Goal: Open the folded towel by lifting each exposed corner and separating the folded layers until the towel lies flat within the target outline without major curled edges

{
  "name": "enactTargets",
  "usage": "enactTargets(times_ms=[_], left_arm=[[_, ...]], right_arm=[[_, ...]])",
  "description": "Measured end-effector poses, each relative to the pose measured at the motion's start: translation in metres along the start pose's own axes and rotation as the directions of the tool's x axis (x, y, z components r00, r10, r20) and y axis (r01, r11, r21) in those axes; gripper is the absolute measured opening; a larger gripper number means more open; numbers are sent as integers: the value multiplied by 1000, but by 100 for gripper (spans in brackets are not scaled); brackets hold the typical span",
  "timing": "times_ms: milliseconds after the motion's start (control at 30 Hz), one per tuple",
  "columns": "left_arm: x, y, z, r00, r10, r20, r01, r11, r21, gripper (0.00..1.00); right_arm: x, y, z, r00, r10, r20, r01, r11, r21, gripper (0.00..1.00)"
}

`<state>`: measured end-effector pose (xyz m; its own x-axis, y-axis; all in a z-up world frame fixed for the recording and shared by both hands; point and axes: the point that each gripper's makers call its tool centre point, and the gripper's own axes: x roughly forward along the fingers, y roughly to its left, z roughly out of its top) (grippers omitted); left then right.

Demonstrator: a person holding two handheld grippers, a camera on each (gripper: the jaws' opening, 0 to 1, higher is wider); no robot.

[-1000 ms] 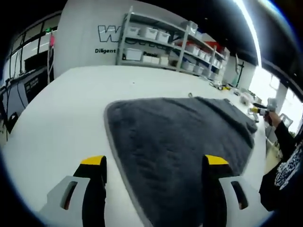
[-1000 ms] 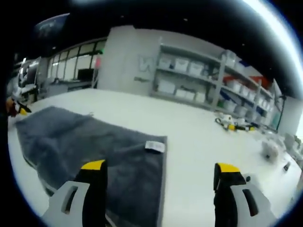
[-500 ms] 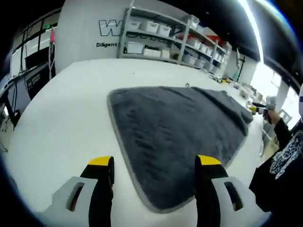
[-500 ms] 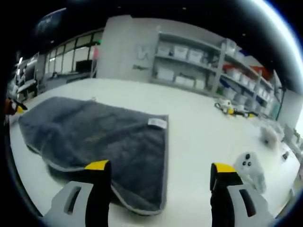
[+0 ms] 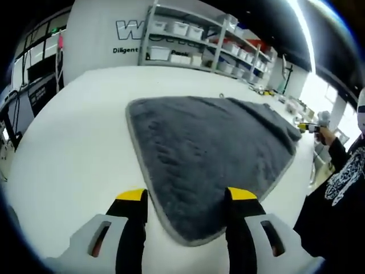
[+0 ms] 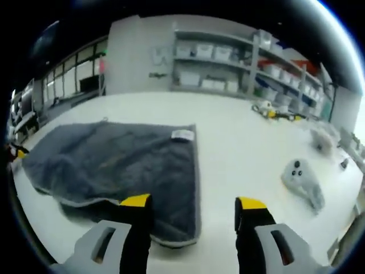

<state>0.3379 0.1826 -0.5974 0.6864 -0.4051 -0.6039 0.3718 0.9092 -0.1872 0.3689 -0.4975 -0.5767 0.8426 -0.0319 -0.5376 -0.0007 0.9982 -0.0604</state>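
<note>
In the left gripper view, the left gripper (image 5: pixel 185 200) shows its two yellow-tipped black jaws rising from the bottom, set apart with a clear gap and nothing between them. The dark grey plush towel with a pale stitched border (image 5: pixel 214 151) lies spread on the broad white table (image 5: pixel 74 154); its nearest rounded corner sits in the gap just ahead of the jaw tips. From there the towel runs away to the far right, where its far end looks rumpled. At the right edge a person's dark patterned sleeve (image 5: pixel 342 177) reaches in, and beyond it a hand (image 5: pixel 325 136) grips the other tool. Against the far white wall with dark lettering (image 5: pixel 128 31) stands a grey metal shelving rack loaded with white storage bins (image 5: pixel 194 40). Dark windows line the far left.

In the right gripper view, the right gripper (image 6: pixel 194 205) likewise stands with jaws parted and empty. Here the towel (image 6: pixel 114 165) lies to the left and near; its front edge shows a second layer folded under, with the pale border doubled. A small white label tag (image 6: pixel 182 134) lies on the towel's far right corner. On the bare table to the right rests a small grey plush toy with dark dots (image 6: pixel 302 180), well apart from the towel. Small yellow and black items (image 6: pixel 274 111) lie far off near the rack (image 6: pixel 239 57).
</note>
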Motion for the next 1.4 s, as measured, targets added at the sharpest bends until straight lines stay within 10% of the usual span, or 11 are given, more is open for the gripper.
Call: enactTargets(times_ms=[533,933,1400], left_arm=[[-3,-1,-6,999,40,-25,-38,997,60,35],[-5,6,-11,998,66,-18,-65,997,31,4],[-15,23,-8,996,82,21,-81,996,-37,2]], right_arm=[[-17,-8,-44,982,1,-187,3,1000,22,22],[-13,-9,-47,987,5,-162,-3,1000,9,1],[-13,-12,-45,993,15,-119,-11,999,36,0]])
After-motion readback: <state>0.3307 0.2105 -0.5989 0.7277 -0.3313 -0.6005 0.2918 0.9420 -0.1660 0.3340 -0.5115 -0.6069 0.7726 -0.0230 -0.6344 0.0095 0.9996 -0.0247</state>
